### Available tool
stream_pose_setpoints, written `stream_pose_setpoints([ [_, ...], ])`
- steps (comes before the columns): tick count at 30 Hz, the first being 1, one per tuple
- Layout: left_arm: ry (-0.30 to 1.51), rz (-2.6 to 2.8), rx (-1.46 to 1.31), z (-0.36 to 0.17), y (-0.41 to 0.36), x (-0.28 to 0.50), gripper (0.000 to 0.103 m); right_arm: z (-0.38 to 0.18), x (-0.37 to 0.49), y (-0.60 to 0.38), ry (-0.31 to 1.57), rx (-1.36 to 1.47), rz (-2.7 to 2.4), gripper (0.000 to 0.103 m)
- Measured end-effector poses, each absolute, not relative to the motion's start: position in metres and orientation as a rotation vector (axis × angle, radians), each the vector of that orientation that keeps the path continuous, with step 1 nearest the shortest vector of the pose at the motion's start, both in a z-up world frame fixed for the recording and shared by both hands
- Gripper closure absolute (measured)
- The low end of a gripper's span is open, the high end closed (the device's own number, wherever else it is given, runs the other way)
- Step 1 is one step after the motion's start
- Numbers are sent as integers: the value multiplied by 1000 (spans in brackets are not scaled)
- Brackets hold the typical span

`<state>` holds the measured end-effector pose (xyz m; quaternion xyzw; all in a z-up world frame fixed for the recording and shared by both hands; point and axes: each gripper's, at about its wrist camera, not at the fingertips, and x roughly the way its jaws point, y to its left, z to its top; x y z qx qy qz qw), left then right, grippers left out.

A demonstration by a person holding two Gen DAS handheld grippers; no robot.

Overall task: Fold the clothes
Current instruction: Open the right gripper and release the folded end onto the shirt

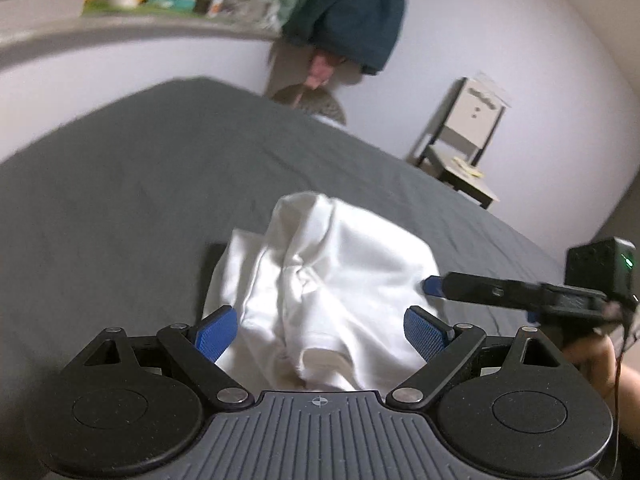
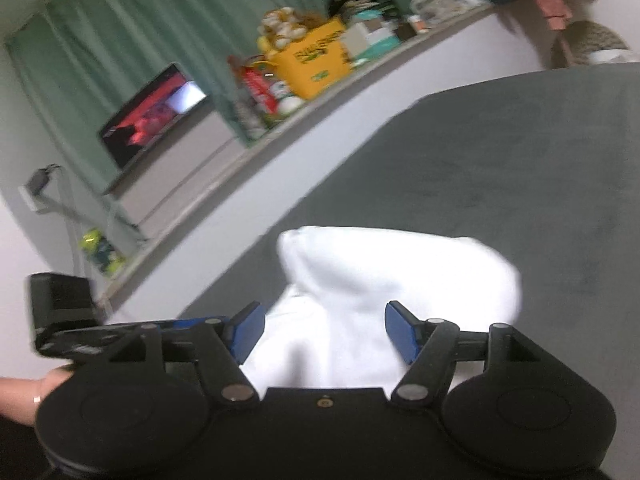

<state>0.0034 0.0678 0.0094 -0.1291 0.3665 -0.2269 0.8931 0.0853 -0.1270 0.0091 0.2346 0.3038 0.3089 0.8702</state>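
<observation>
Item: crumpled white cotton garment [image 1: 320, 296], bunched in a heap on the grey-sheeted bed [image 1: 120, 200], near edge, just ahead of both claws.

Left claw [image 1: 320, 332]: blue pads spread wide, cloth between them, not pinched. Right claw [image 2: 324, 332]: spread likewise, cloth between pads, holding nothing.

Step (judged): garment lies rumpled, not folded flat; both claws closing in on it for a grip. Next move calls for finding an edge or corner in the heap, then spreading it flat on the sheet.

Views: left wrist shows creases, a dark flat object [image 1: 216, 260] under the cloth's left side, and the right claw coming in from the right w/ one pad at the cloth; also far chair [image 1: 464, 140]. Right wrist blurred; shows far ledge w/ yellow box [image 2: 316, 64], screen [image 2: 152, 112], green curtain [image 2: 132, 32].
</observation>
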Motion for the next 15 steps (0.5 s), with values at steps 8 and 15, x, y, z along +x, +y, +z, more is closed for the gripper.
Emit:
stream_pose_setpoints([
  [8,799,-457,-232,-2,56,13,11,11,79,-116,659,435,678,34],
  [15,795,-434,-242,-3,63,11,11,14,73,-117,651,404,629,29],
])
